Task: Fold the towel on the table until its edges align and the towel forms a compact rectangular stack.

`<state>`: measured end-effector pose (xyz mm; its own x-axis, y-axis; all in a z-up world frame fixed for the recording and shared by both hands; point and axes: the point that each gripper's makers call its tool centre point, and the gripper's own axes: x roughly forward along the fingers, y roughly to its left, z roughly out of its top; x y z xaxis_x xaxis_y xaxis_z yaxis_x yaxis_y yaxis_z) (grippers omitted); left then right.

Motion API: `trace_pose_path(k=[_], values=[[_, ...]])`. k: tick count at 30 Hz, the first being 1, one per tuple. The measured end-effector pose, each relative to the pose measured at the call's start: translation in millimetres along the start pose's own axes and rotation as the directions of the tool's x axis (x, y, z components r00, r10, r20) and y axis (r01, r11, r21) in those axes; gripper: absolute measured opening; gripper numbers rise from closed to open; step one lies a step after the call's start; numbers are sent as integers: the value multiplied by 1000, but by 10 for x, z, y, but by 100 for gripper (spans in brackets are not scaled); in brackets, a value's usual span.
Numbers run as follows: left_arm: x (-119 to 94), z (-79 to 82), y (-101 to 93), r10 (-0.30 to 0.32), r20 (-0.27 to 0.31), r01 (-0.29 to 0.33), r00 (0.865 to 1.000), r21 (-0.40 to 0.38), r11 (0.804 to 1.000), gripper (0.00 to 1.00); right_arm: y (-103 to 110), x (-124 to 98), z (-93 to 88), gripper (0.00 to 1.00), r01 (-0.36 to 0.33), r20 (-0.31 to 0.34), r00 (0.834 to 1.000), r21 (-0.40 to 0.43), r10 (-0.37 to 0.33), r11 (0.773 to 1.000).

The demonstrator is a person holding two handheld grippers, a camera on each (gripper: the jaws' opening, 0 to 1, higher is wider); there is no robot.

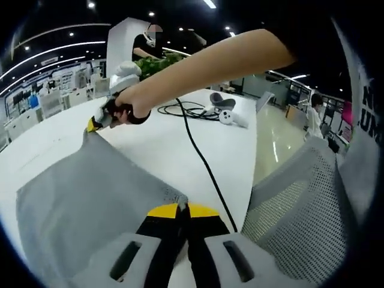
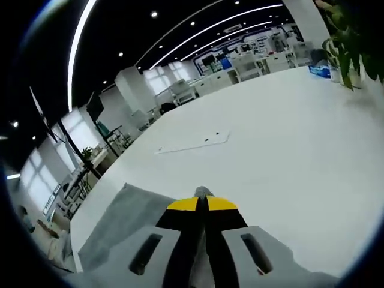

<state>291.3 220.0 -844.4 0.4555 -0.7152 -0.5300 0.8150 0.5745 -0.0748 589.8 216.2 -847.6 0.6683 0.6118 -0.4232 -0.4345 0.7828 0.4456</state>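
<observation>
A grey towel [image 1: 90, 198] lies spread on the white table [image 1: 174, 144]. My left gripper [image 1: 182, 208] is shut on the towel's near corner, its yellow tips pinched together on the cloth. The right gripper [image 1: 96, 123], held by a person's hand, comes into the left gripper view and pinches the towel's far corner. In the right gripper view my right gripper [image 2: 202, 203] is shut on the grey towel [image 2: 120, 225], a bit of cloth showing between its yellow tips, and the towel hangs down to the left over the table [image 2: 270, 138].
A black cable [image 1: 201, 157] runs across the table to a coil and a white headset [image 1: 225, 111] at the far side. A mesh chair [image 1: 300, 210] stands at the right edge. A green plant [image 2: 354, 36] sits at the table's far end. People stand in the background.
</observation>
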Motion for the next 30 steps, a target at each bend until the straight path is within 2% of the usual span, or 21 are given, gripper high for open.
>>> trace_pose_path(k=[4,15,30], values=[[-128,-43,93,39,-2,-39,999,12,999,4,121,46,65,0,-15,8,1000,-5,15,1000],[-525,-123,414,149,30,-146,988,-79,986,3,477,161,224,0,-66,29,997,-35,67,997],[-823,-83,590,224,89,-207,970,-172,963,3,791,225,333,0,-92,44,995,-62,95,994]])
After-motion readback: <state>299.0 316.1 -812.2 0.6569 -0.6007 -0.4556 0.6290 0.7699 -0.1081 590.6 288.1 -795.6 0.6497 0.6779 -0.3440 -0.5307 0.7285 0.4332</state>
